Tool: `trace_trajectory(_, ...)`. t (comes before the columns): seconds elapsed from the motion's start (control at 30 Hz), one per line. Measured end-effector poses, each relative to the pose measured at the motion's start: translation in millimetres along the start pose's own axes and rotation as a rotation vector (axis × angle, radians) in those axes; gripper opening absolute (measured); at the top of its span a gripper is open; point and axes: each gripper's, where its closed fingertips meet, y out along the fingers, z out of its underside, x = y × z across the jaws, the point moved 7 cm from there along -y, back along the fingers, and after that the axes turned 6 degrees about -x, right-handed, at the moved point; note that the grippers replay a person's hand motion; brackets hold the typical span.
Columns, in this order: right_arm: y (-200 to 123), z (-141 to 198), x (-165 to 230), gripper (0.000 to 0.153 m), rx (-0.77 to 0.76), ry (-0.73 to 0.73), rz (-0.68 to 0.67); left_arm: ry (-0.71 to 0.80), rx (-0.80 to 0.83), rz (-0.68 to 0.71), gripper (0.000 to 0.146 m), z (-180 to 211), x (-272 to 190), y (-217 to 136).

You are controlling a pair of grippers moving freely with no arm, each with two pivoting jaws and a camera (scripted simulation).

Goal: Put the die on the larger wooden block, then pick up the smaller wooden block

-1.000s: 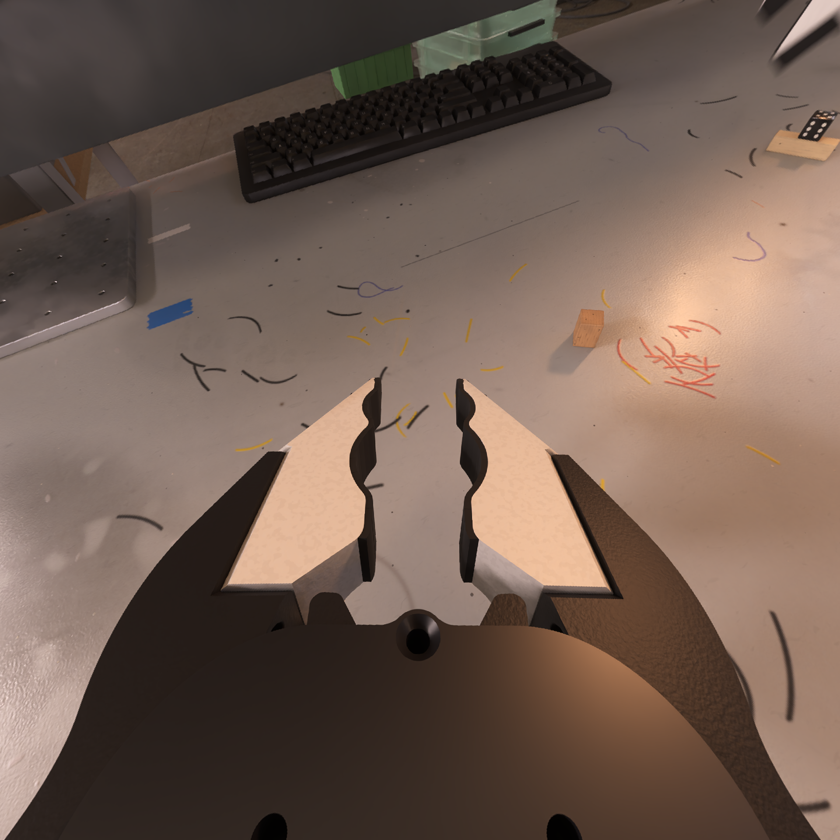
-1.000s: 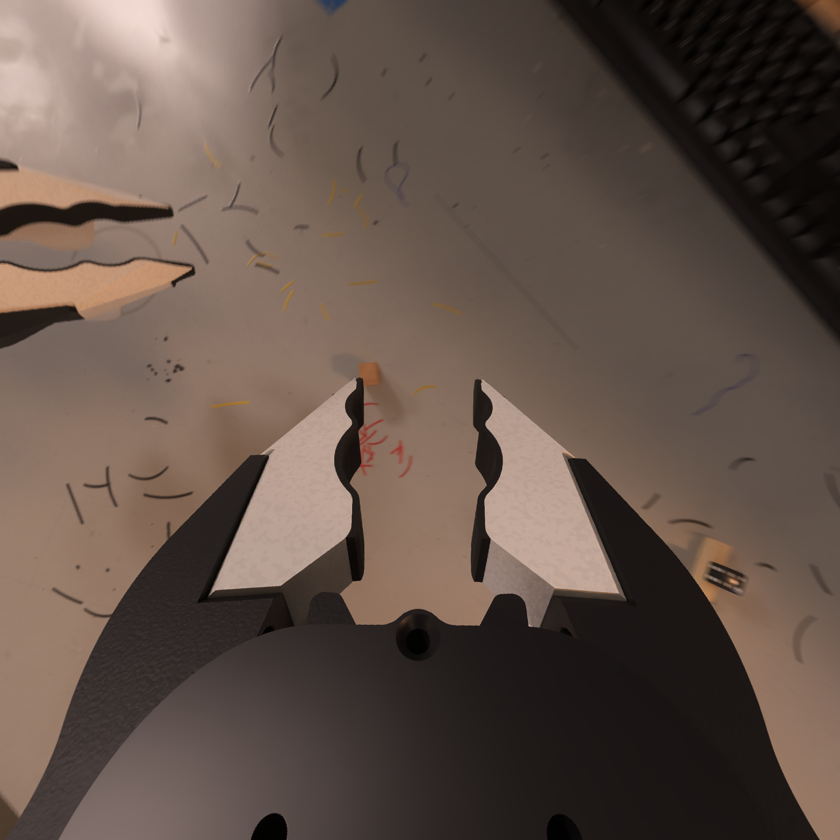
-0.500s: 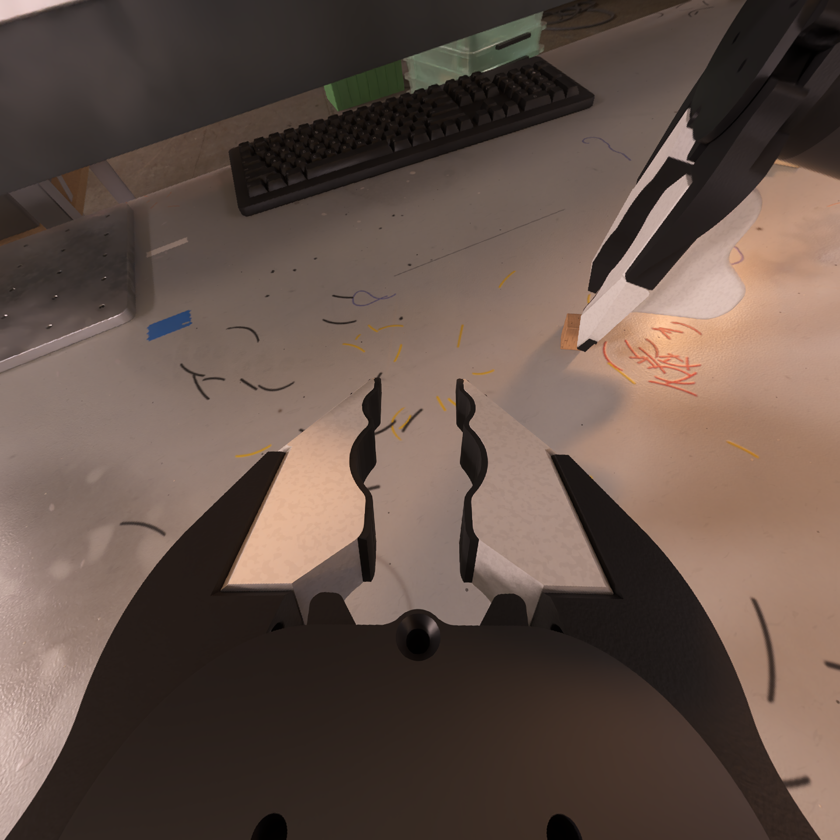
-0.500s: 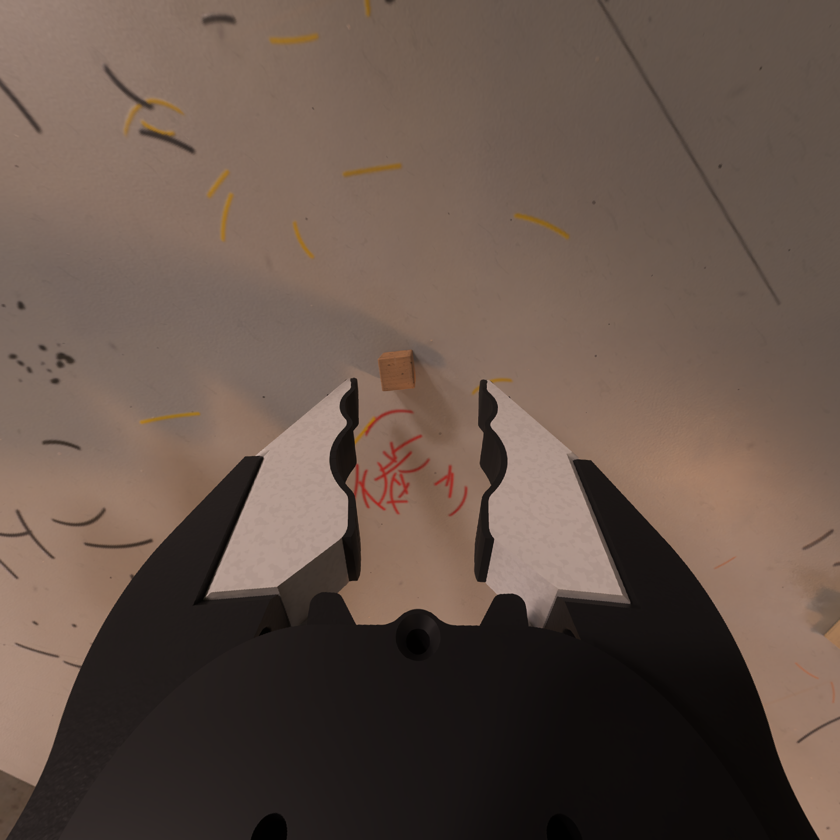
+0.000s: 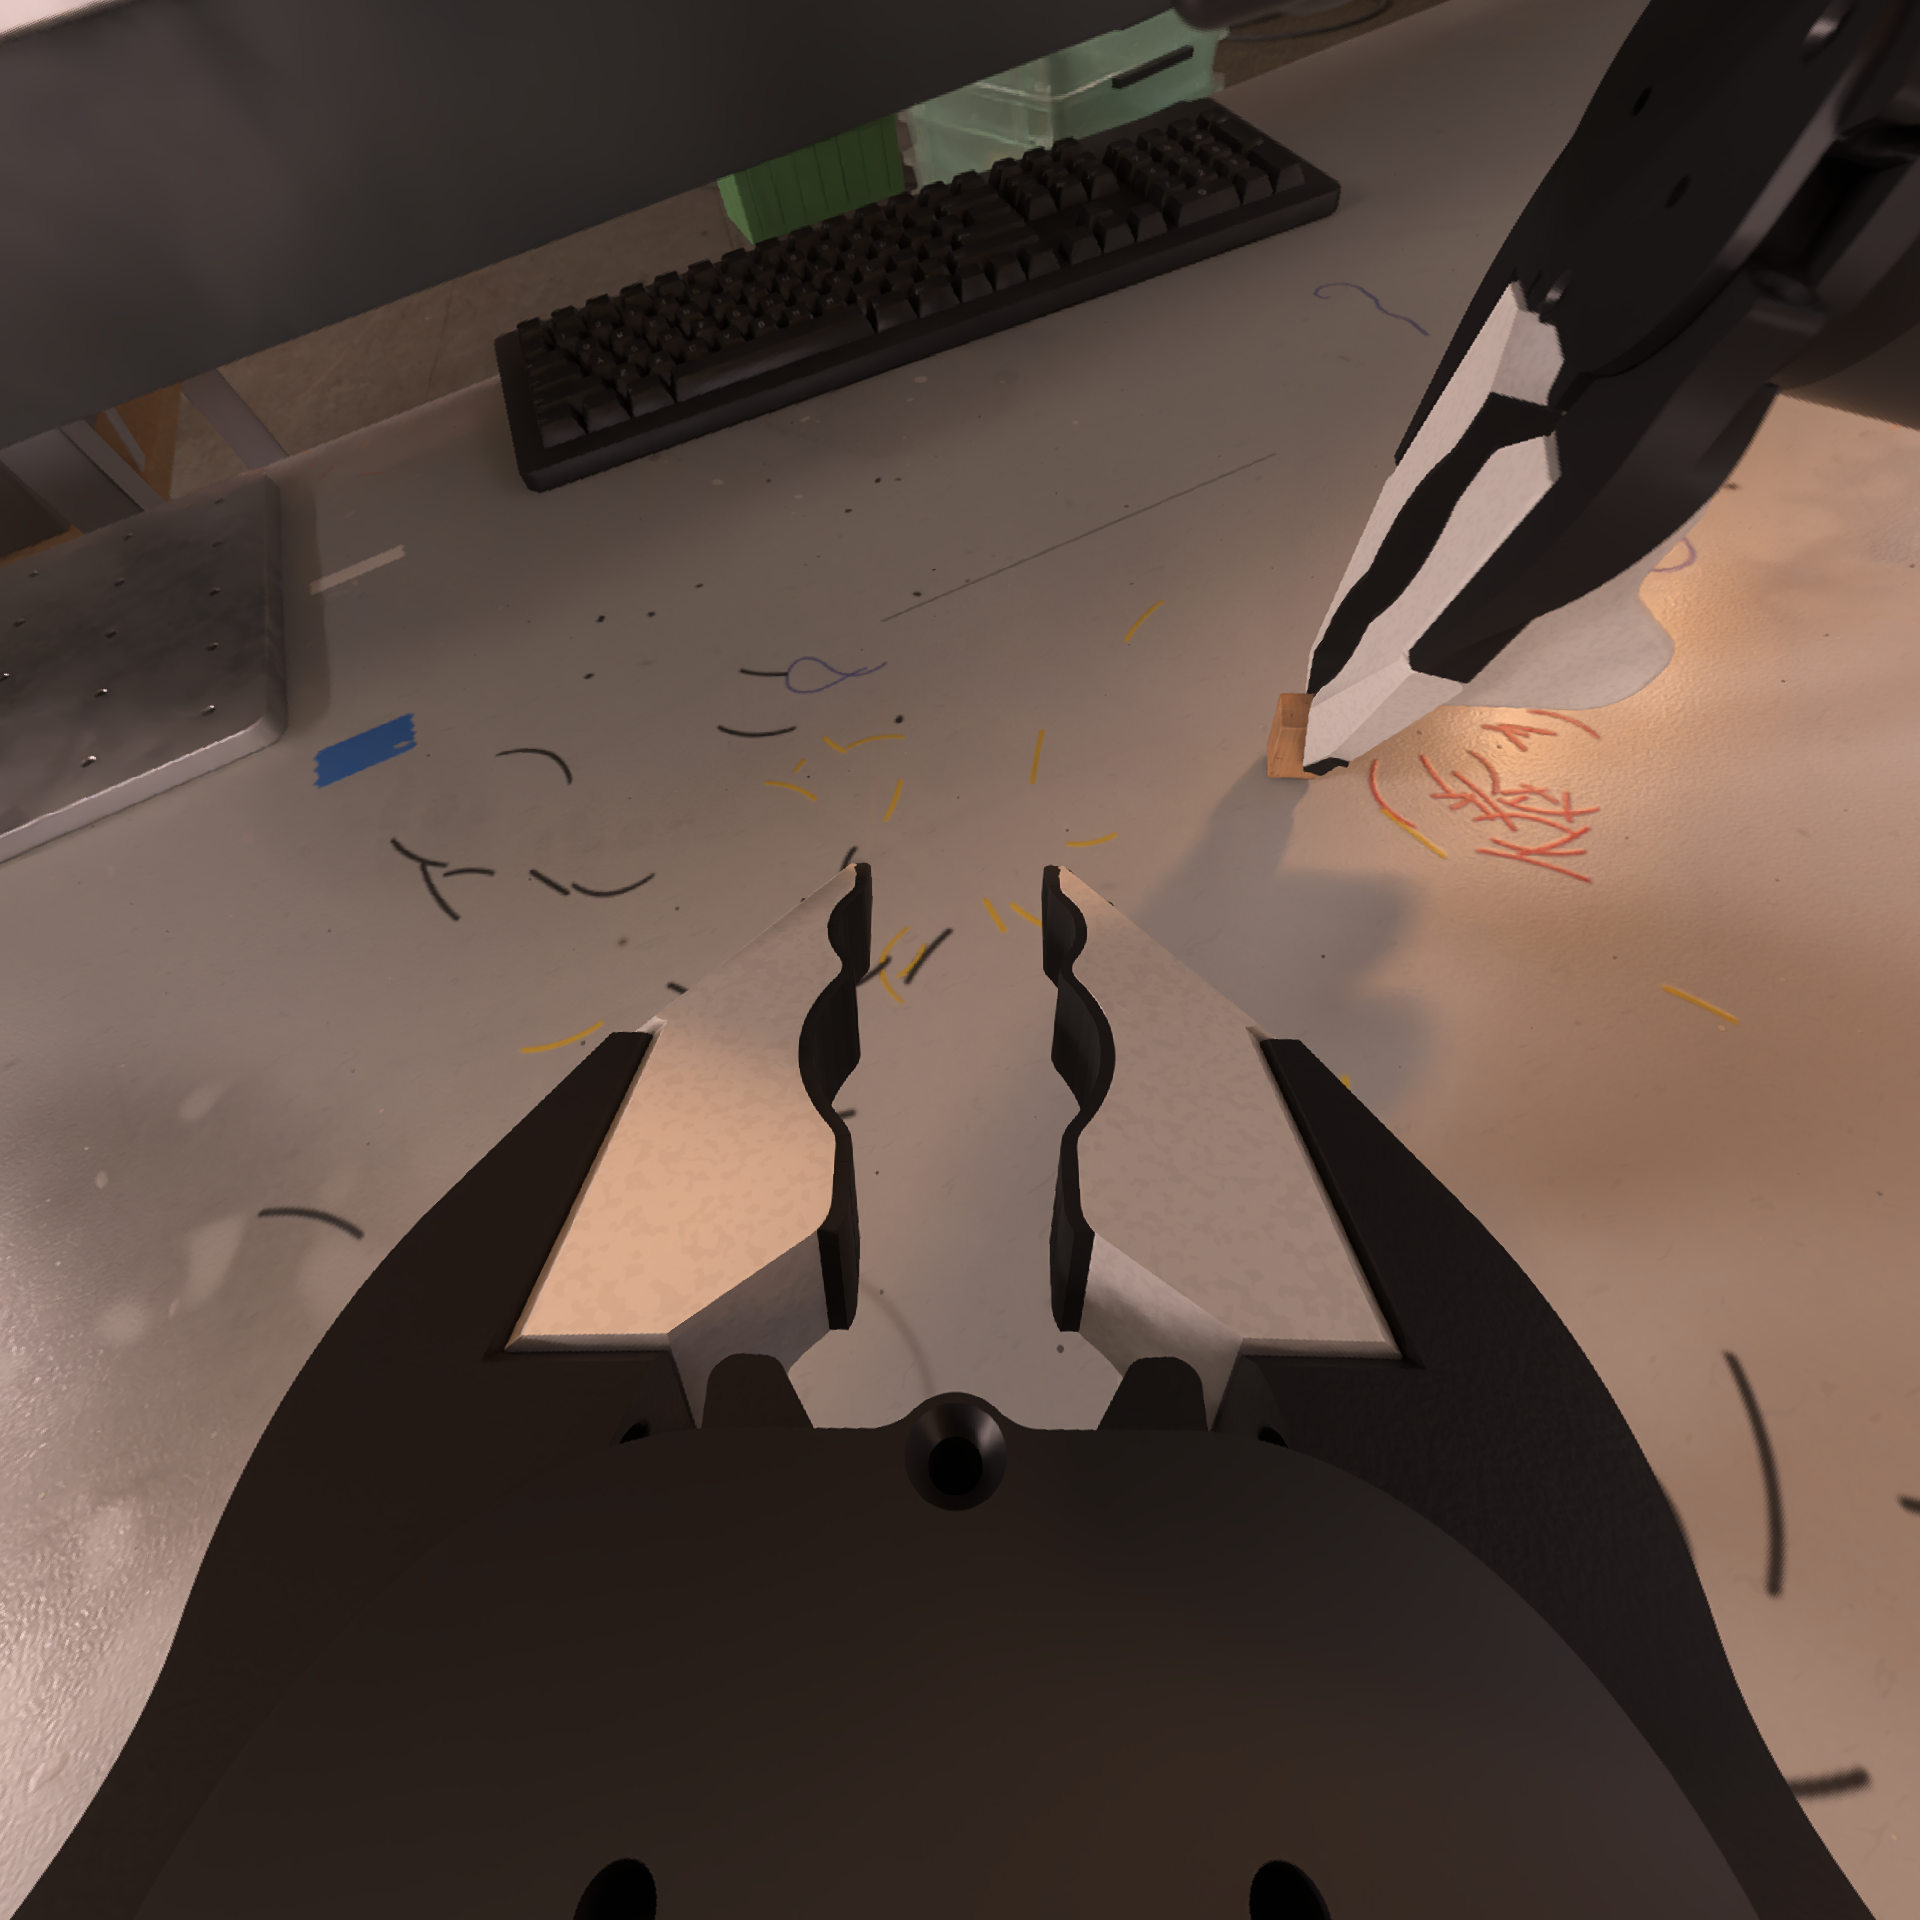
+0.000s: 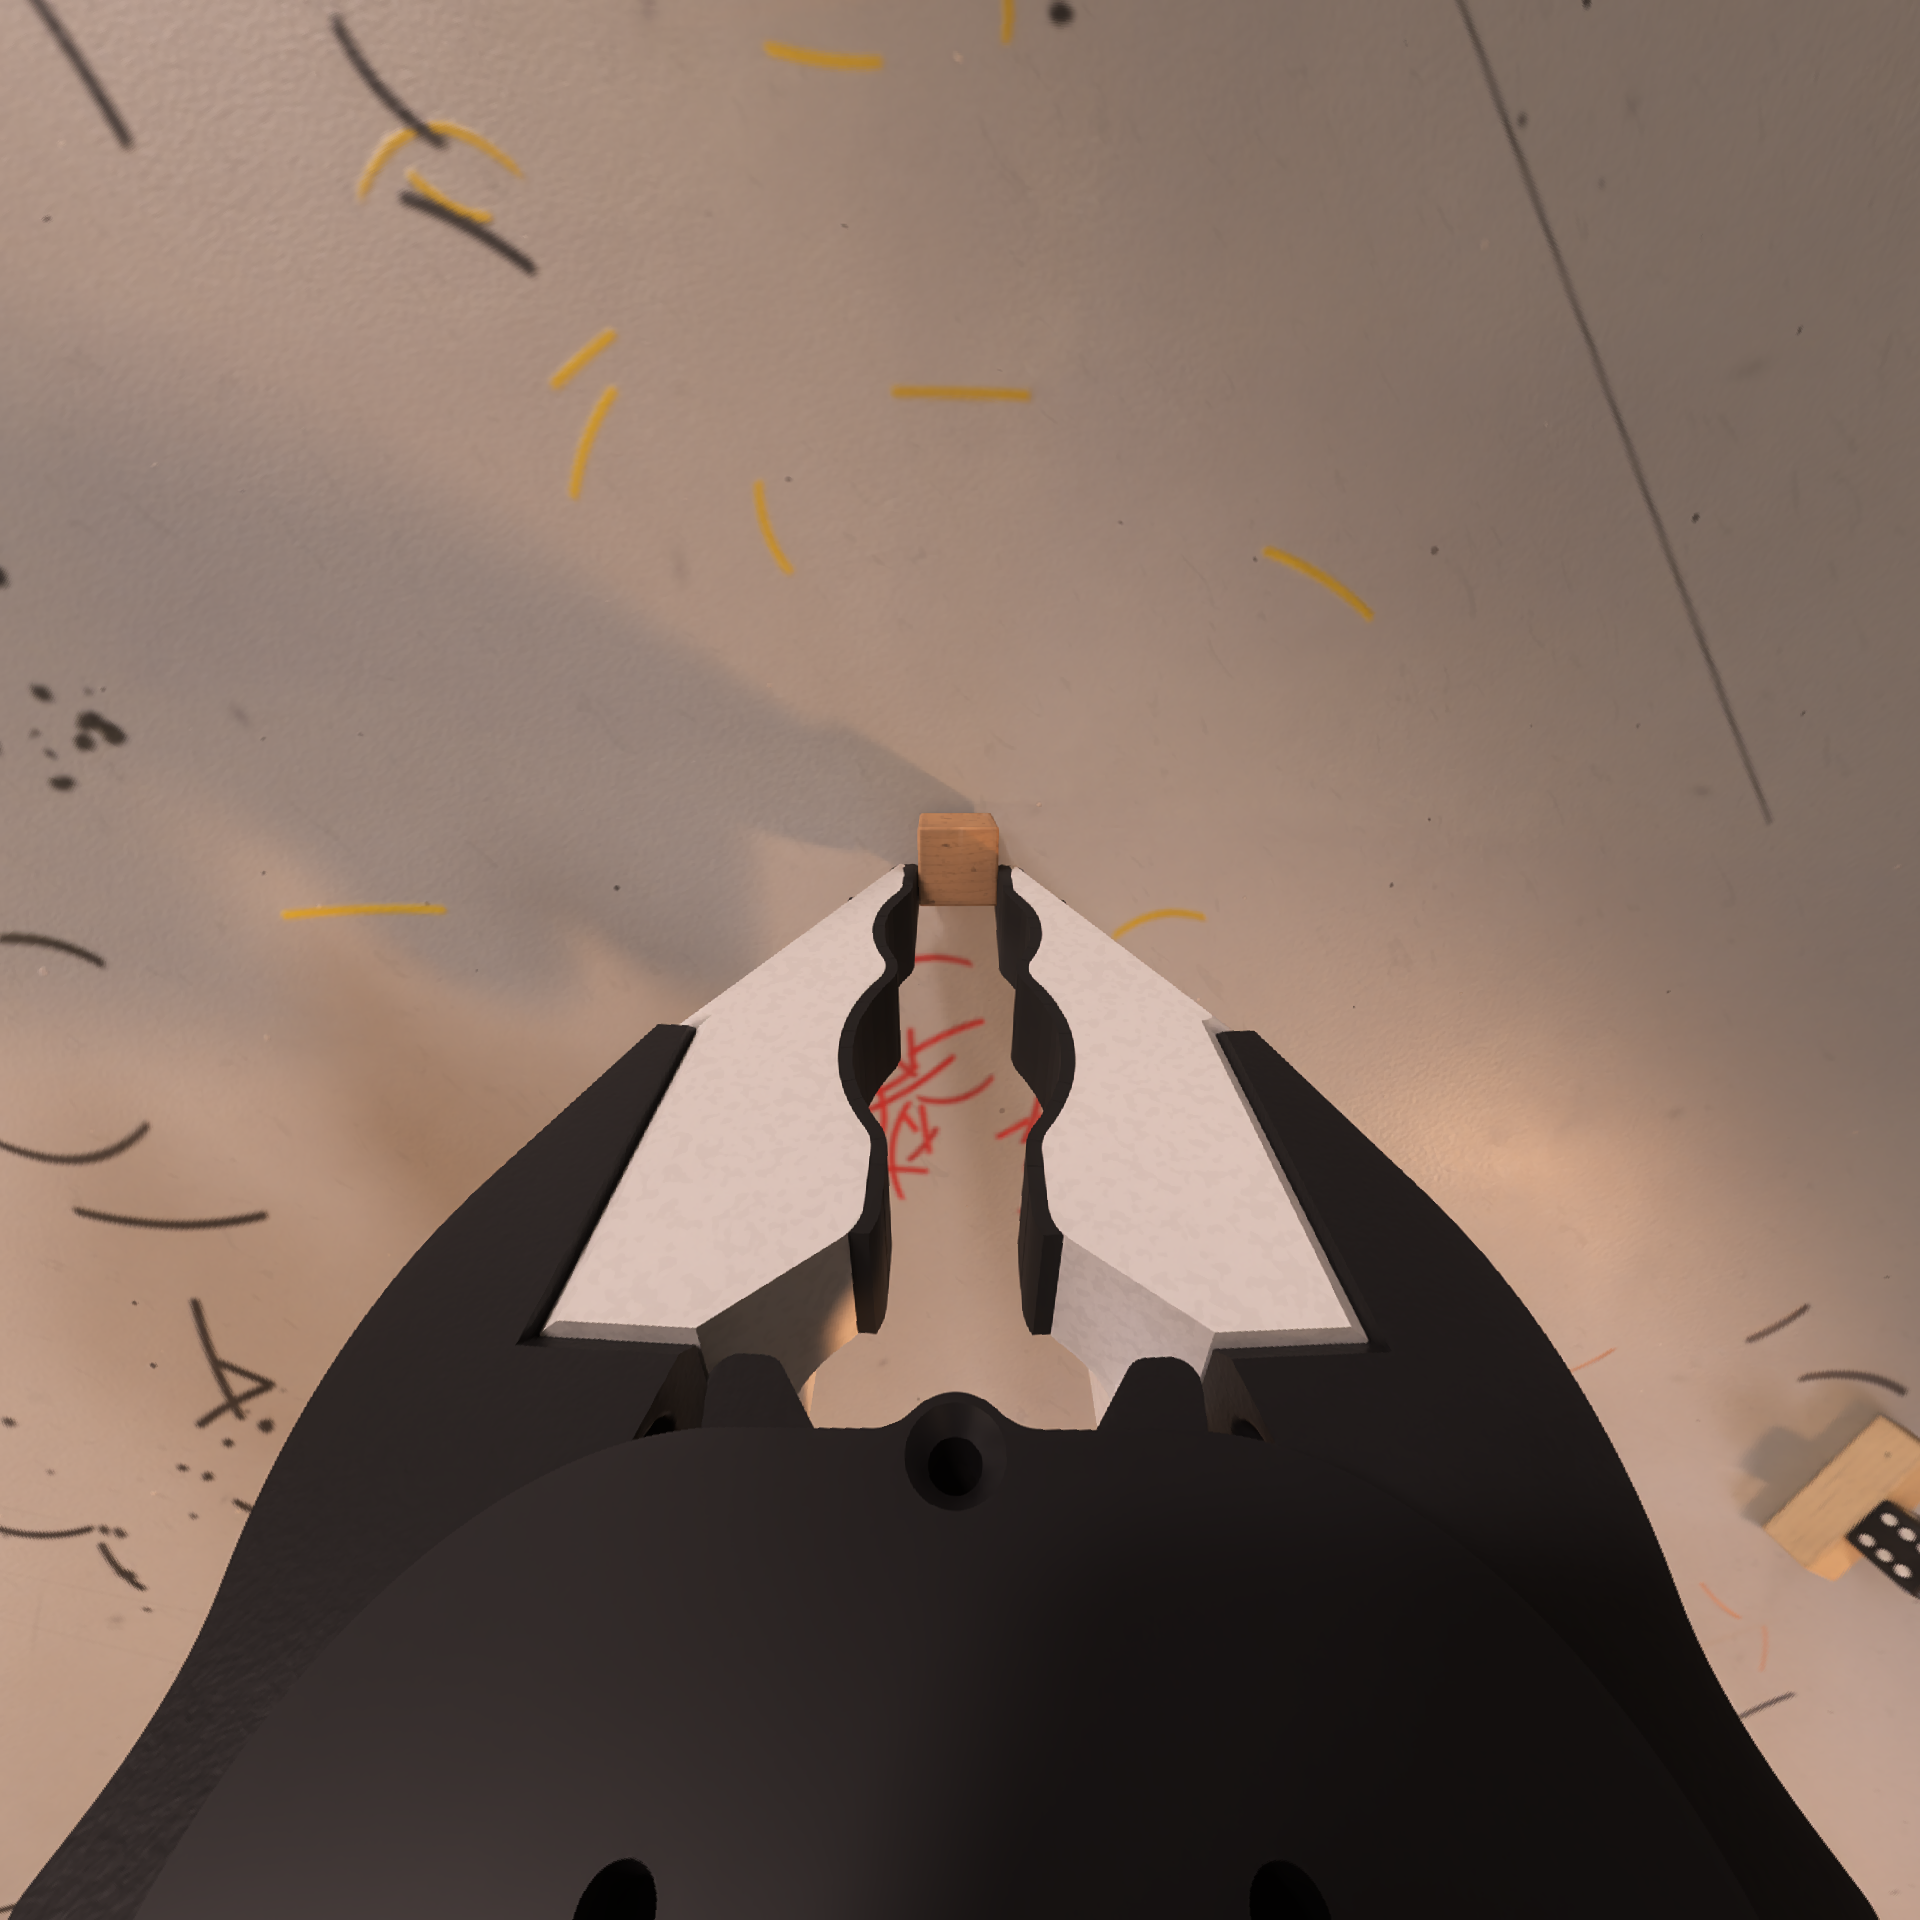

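Observation:
The smaller wooden block is a tan cube that sits on the grey table. My right gripper is shut on it, with one fingertip against each side. The left wrist view shows the same: the right gripper comes down from the upper right with its tips at the smaller wooden block. The larger wooden block lies at the lower right edge with the black die on top of it. My left gripper is open and empty above the table, left of the small block.
A black keyboard lies at the back under a dark monitor, with green boxes behind it. A metal plate and blue tape are at the left. Coloured scribbles mark the table.
My right gripper moved forward until the small block sat between its tips, then its fingers closed on it. My left gripper has hardly moved.

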Motion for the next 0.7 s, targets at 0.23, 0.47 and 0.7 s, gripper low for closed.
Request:
trace_trajectory(0.23, -20.0, -2.7, 6.0, 0.014, -0.071, 0.013, -0.106, 0.001, 0.021, 0.004, 0.033, 3.5, 0.0, 3.2)
trace_trajectory(0.47, -41.4, -2.3, -7.6, 0.014, -0.125, 0.089, -0.191, 0.003, 0.025, 0.008, 0.033, 4.0, -0.5, 3.8)
trace_trajectory(0.7, -149.0, -21.3, -47.7, 0.014, -0.301, 0.076, -0.097, 0.004, 0.028, 0.022, 0.033, 4.7, -3.1, 4.6)
